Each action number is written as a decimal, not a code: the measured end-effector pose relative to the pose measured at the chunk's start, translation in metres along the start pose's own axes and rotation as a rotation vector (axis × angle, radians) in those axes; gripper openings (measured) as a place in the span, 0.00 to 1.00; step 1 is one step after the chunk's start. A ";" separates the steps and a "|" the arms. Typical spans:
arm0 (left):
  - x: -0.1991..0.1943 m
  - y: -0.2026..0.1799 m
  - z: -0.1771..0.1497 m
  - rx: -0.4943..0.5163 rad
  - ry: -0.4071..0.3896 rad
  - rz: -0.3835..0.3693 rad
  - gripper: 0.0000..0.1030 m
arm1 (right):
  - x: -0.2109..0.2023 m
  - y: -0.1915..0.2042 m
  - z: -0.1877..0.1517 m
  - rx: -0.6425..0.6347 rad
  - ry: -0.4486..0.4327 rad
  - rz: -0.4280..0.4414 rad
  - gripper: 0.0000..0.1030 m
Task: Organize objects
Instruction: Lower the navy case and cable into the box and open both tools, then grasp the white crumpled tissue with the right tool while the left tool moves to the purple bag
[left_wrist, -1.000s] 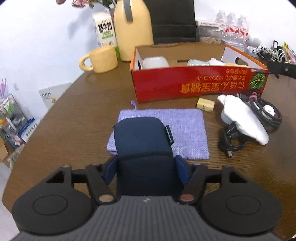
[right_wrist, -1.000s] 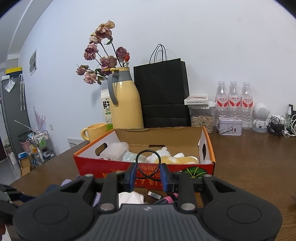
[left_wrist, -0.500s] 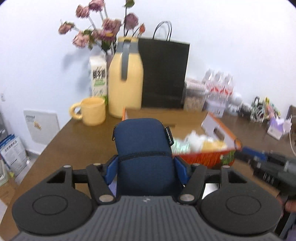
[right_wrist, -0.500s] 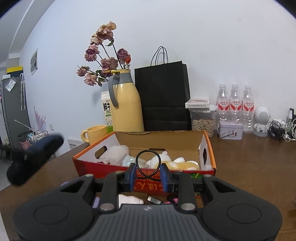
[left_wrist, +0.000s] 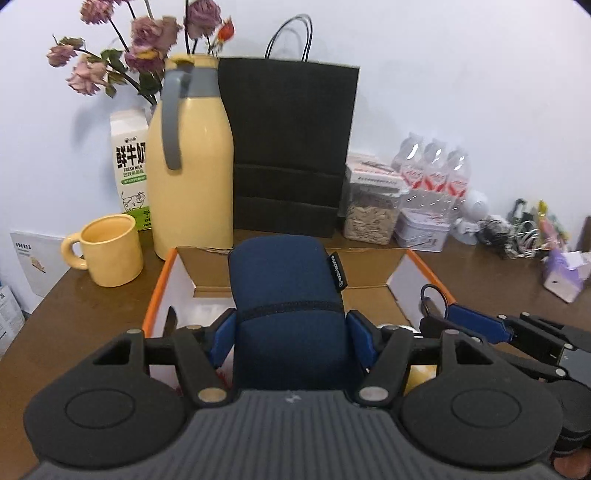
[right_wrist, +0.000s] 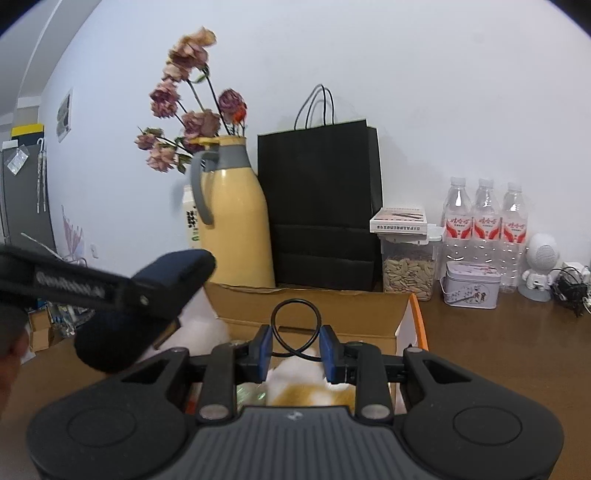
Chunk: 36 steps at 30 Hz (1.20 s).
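My left gripper (left_wrist: 291, 328) is shut on a navy blue soft pouch (left_wrist: 284, 295), held in the air over the open cardboard box (left_wrist: 413, 266) with orange edges. The same pouch (right_wrist: 155, 291) shows from the side in the right wrist view, at the left above the box (right_wrist: 402, 321). My right gripper (right_wrist: 295, 350) is shut on a looped black cable (right_wrist: 295, 317), also over the box, above white and yellow soft things inside. In the left wrist view the right gripper (left_wrist: 439, 314) comes in from the right with the cable loop (left_wrist: 432, 299).
Behind the box stand a yellow jug (left_wrist: 192, 162) with dried flowers, a milk carton (left_wrist: 129, 170), a yellow mug (left_wrist: 107, 254) and a black paper bag (left_wrist: 291, 147). A seed jar (right_wrist: 406, 269), tin (right_wrist: 469, 284), water bottles (right_wrist: 484, 221) and cables (left_wrist: 517, 232) line the right back.
The left gripper lifted the navy pouch off the purple cloth and carried it forward over the box. The right gripper moved closer over the box with the cable.
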<state>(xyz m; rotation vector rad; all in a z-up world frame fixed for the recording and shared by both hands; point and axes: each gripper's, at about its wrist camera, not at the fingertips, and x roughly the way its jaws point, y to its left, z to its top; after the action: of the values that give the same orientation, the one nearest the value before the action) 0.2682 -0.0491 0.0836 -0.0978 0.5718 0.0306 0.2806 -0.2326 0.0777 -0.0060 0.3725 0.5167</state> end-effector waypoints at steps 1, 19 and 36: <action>0.010 -0.001 0.002 -0.003 0.007 0.004 0.63 | 0.009 -0.004 0.001 0.008 0.014 0.001 0.26; 0.004 0.013 0.001 0.064 -0.086 0.080 1.00 | 0.027 -0.006 -0.002 0.038 0.045 -0.090 0.94; -0.105 0.045 -0.052 0.062 -0.099 0.007 1.00 | -0.068 0.066 -0.018 -0.017 0.049 -0.166 1.00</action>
<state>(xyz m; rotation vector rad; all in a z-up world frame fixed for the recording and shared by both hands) 0.1496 -0.0095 0.0935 -0.0336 0.4740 0.0238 0.1874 -0.2096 0.0902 -0.0660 0.4115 0.3559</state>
